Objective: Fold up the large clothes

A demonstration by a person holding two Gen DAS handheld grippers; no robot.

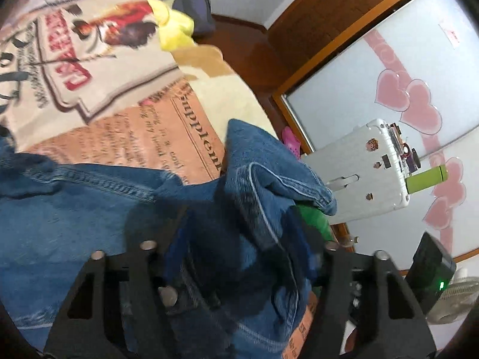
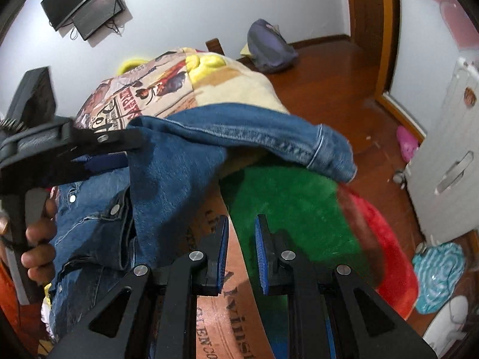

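Garment: blue denim jacket (image 2: 185, 161) on the bed's printed patchwork blanket (image 2: 143, 89), one sleeve (image 2: 269, 137) lifted, its length running rightward.
Left tool (image 2: 131, 140): pinching the jacket's raised fold.
Right tool (image 2: 241, 251): spread, holding nothing, just below the sleeve, nearer its cuff (image 2: 332, 155).

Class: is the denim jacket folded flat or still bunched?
Bunched: the denim jacket is lifted and draped in the left gripper, sleeve hanging; the right gripper is open, empty.
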